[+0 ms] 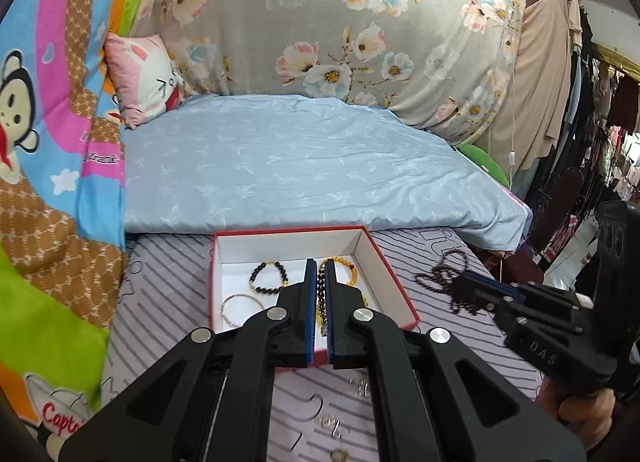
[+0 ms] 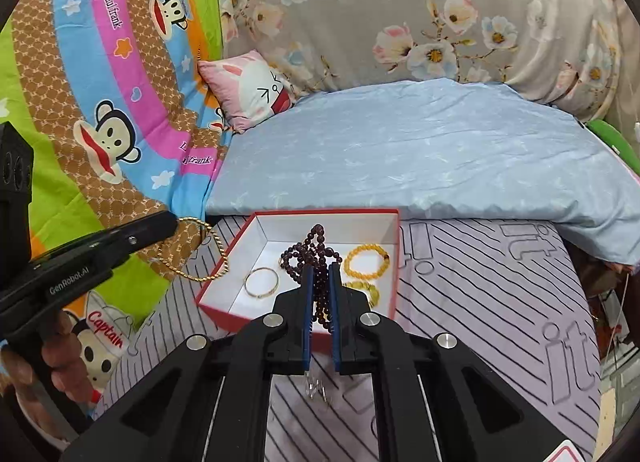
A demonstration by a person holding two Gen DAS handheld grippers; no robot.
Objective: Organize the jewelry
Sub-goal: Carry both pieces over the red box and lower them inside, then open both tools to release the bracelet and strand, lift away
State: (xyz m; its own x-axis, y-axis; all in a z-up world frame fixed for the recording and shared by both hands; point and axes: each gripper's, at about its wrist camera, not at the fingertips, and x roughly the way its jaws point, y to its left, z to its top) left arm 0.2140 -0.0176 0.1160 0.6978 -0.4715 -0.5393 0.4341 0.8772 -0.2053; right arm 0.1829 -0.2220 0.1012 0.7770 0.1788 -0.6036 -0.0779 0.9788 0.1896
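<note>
**Jewelry box on the bed, both claws loaded**

Item 1: red box [image 2: 224, 304], white inside, open on the striped purple bed cover [image 2: 480, 282]. In it I count a thin metal bangle [image 2: 261, 282], a yellow bead bracelet [image 2: 366, 261], a second yellowish piece [image 2: 366, 289] just in front of that, and (seen from the left wrist only) a black-and-gold bead bracelet [image 1: 267, 277].

Item 2: right claw [image 2: 320, 294], closed on a dark maroon bead strand [image 2: 310, 252]. The strand runs out between the blue pads and hangs over the middle of the box; I cannot tell whether its loops touch the floor.

Item 3: left claw [image 1: 319, 282], closed on a gold chain [image 2: 208, 252]. From the right wrist, the chain dangles off the claw tip just outside the box's left wall, its low end near the rim.

Item 4: small silvery pieces [image 1: 358, 386] loose on the cover, on the near side of the box.
</note>
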